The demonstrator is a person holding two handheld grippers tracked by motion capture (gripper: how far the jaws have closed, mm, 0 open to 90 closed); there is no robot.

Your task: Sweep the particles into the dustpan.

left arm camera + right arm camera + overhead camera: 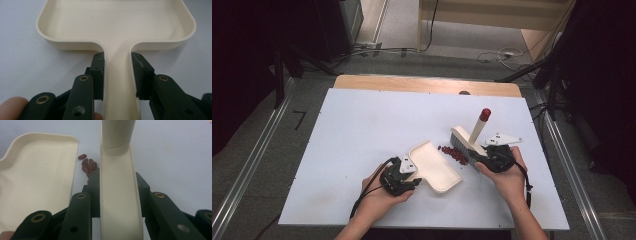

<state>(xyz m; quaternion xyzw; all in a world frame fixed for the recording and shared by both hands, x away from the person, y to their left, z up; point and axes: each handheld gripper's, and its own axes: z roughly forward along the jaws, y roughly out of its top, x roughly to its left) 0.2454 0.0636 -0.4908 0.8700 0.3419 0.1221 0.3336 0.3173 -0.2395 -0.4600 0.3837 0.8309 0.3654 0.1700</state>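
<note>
1. The dustpan [117, 22] lay flat, its handle clamped between the left gripper [117, 75] jaws.
2. The brush [120, 202] back was clamped between the right gripper [117, 192] jaws.
3. Red beans [88, 166] lay just left of those jaws, beside the dustpan's lip.

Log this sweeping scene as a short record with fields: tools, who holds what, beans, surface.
left gripper: shut on the dustpan handle
dustpan: cream, lying flat on the table, no beans showing in it, open edge toward the beans
right gripper: shut on the brush block
brush: cream with grey bristles, handle rising at a tilt to a red tip
beans: small cluster of dark red beans on the table, between the dustpan edge and the brush bristles
table: white sheet over a wooden top
</note>
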